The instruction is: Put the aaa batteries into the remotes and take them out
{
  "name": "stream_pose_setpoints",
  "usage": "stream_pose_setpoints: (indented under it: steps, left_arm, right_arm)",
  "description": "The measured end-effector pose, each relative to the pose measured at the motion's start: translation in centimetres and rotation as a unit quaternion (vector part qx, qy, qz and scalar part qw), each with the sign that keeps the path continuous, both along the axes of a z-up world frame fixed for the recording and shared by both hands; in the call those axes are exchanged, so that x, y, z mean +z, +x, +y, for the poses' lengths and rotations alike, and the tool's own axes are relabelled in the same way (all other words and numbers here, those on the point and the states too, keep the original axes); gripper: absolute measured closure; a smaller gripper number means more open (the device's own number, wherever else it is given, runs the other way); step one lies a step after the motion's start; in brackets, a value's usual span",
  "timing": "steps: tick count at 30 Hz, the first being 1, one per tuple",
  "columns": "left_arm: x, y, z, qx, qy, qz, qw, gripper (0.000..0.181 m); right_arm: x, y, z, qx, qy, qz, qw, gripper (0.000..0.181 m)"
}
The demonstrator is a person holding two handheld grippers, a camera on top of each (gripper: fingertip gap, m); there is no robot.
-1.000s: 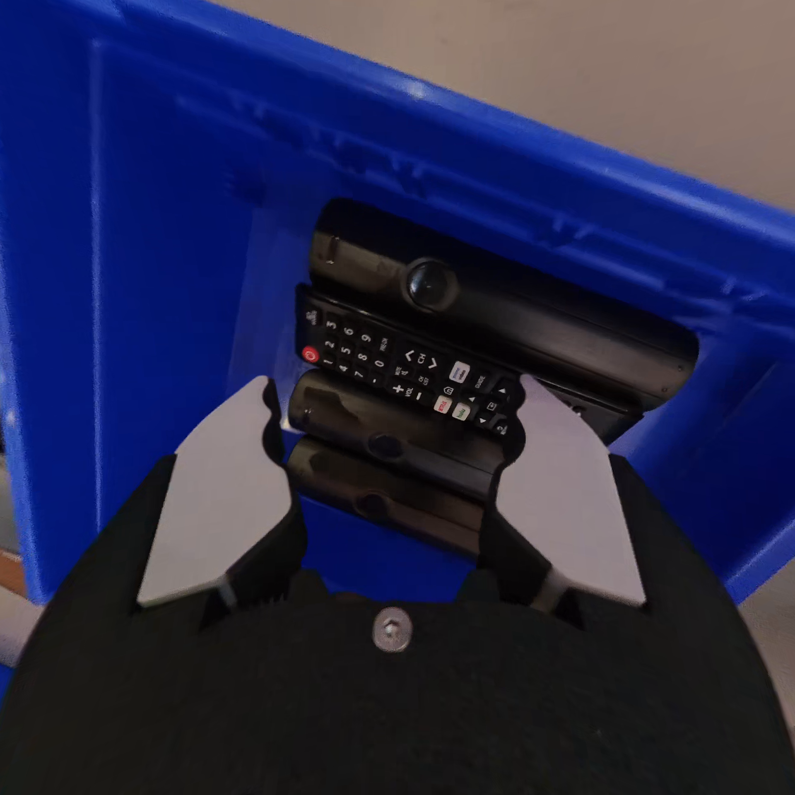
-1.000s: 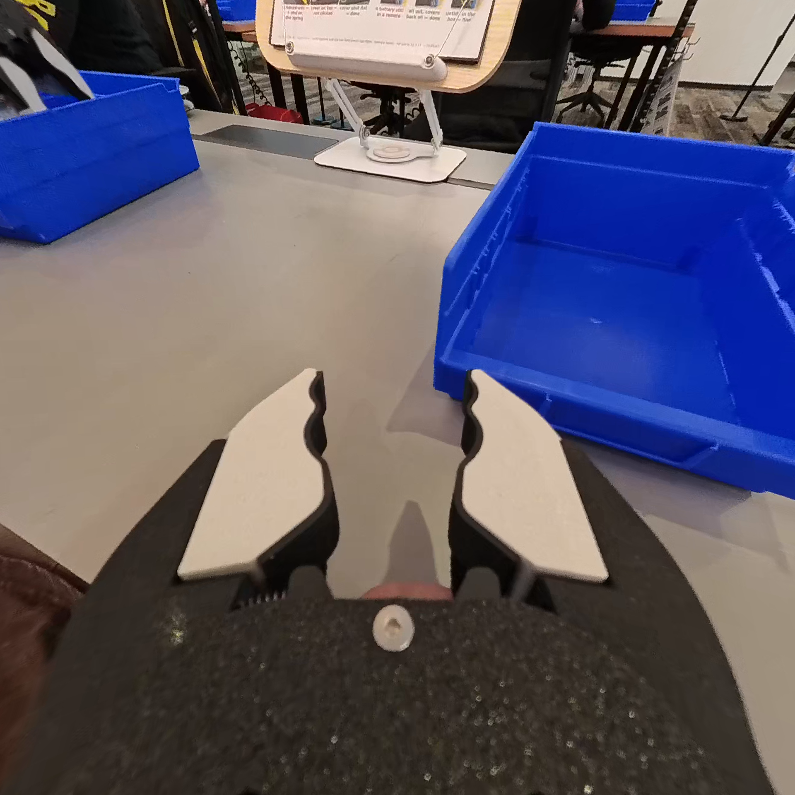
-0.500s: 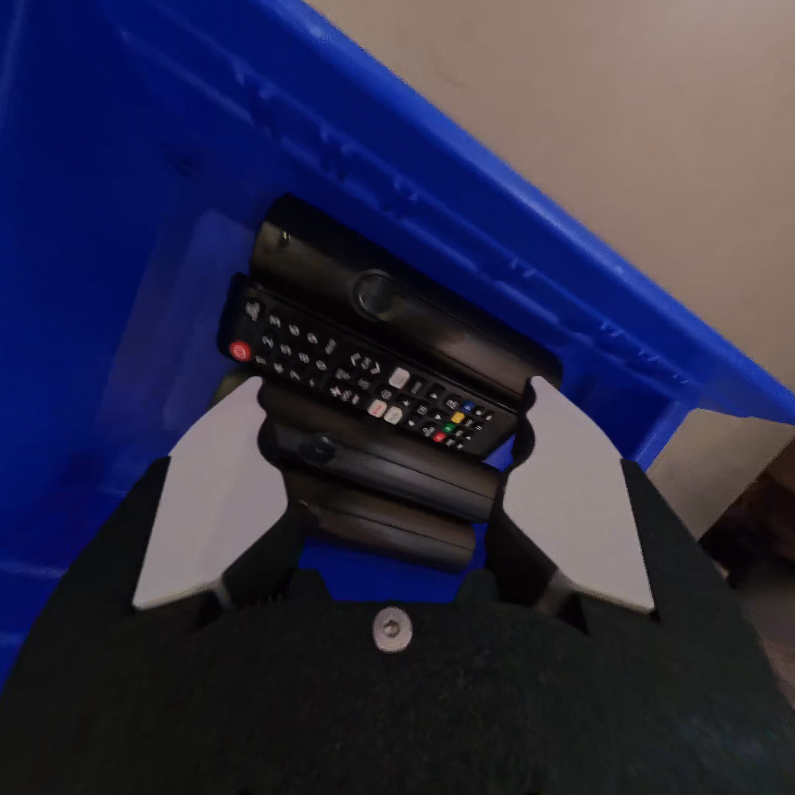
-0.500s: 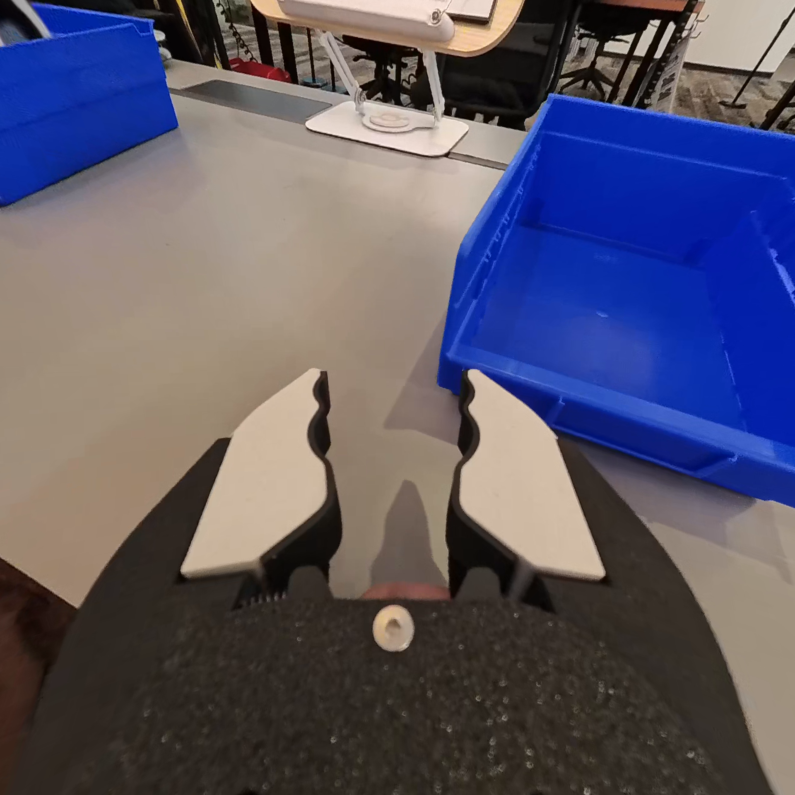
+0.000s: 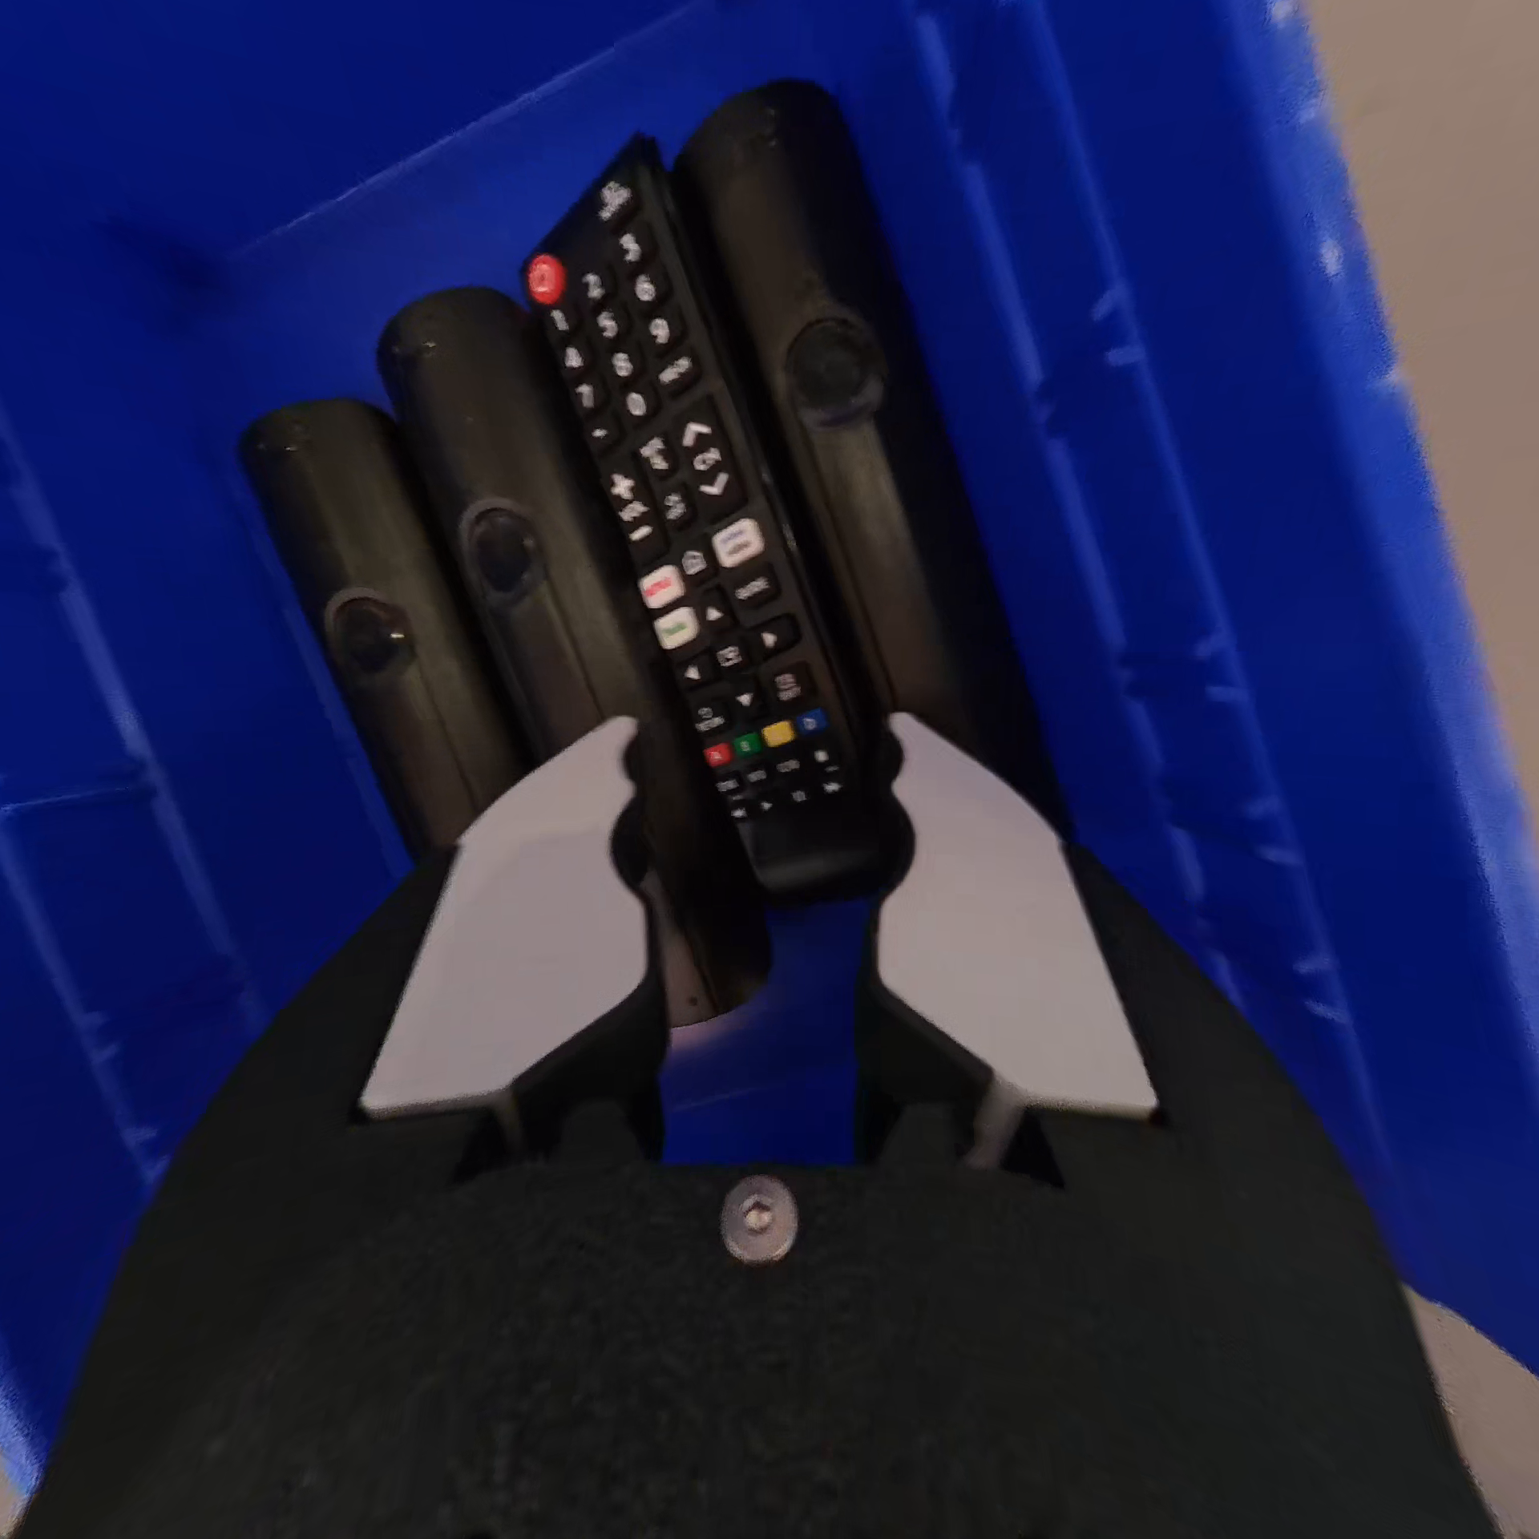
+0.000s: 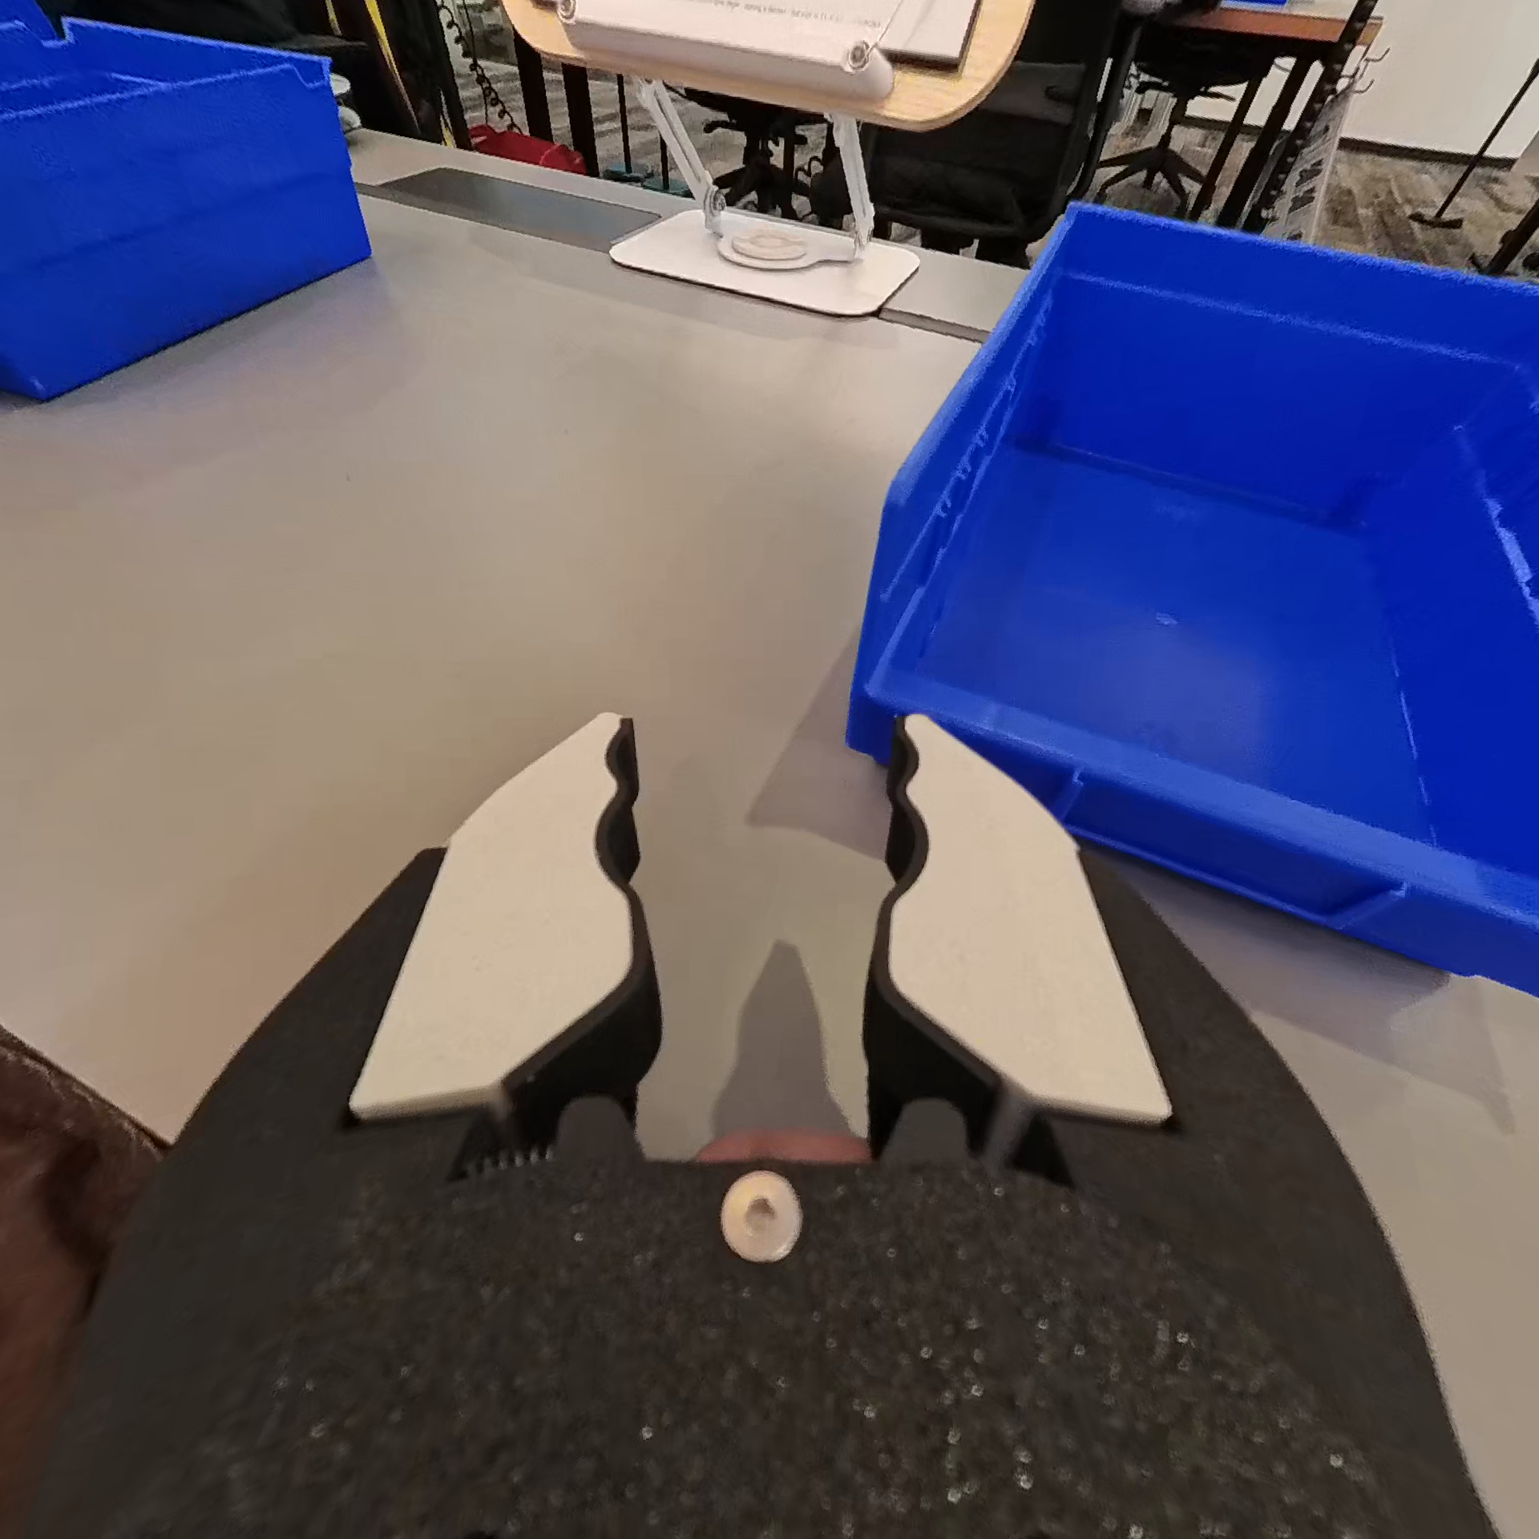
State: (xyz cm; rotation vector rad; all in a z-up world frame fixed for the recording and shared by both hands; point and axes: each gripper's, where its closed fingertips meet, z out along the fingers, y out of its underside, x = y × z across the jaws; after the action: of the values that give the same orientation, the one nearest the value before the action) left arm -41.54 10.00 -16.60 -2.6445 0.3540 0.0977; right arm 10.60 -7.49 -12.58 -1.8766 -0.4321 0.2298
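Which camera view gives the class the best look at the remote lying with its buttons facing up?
The left wrist view. There the button-side remote lies in a blue bin among three black ones turned face down, just ahead of the open left tool. The right wrist view shows none of it, only the outside of a far bin.

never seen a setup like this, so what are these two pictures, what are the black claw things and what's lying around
The black claws are two-finger grippers, one in each of a person's hands, each with a camera looking along its fingers.

Left wrist view: the left gripper is open inside a blue bin. Four black remotes lie side by side there. One, the button-side-up remote, has its near end between the fingers, apparently not yet clamped. The other three lie back side up.

Right wrist view: the right gripper is open and holds nothing, above a grey table. An empty blue bin sits to its right, another blue bin at far left, and a white stand behind. No batteries are visible.
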Motion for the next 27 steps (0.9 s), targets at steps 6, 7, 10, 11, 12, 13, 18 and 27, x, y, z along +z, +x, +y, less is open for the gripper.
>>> stream_pose_setpoints:
  steps: [6,7,10,11,12,13,18,27]
  left_arm:
    - [-0.8,-3.2,-0.5,0.02,-0.009,0.167,0.986,0.111]
    - [-0.8,-3.5,-0.4,0.016,-0.003,0.202,0.979,0.115]
    - [-0.7,-3.4,0.1,0.01,0.008,0.215,0.977,0.117]
    - [-0.7,-3.4,0.2,0.01,0.007,0.213,0.977,0.117]
    - [-0.7,-3.4,0.2,0.009,0.004,0.212,0.977,0.117]
    - [-0.7,-3.4,0.2,0.008,0.0,0.212,0.977,0.117]
    - [-0.8,-3.1,0.3,-0.014,0.01,0.175,0.984,0.116]
    - [-0.8,-1.1,0.8,-0.016,0.025,0.015,0.999,0.152]
  right_arm:
    - [0.4,0.1,-0.4,-0.002,0.01,-0.021,1.0,0.124]
    - [0.4,0.1,-0.4,-0.002,0.01,-0.025,1.0,0.124]
    - [0.1,-0.1,-0.4,0.0,0.005,-0.029,1.0,0.124]
    - [0.1,-0.2,-0.5,0.002,0.004,-0.03,1.0,0.124]
    - [0.1,-0.3,-0.5,0.003,0.004,-0.032,0.999,0.124]
    - [0.1,-0.4,-0.5,0.003,0.004,-0.036,0.999,0.124]
    - [-0.8,-0.8,-0.4,0.011,-0.007,-0.057,0.998,0.124]
    - [-1.6,-1.3,-0.6,0.023,-0.019,-0.072,0.997,0.124]
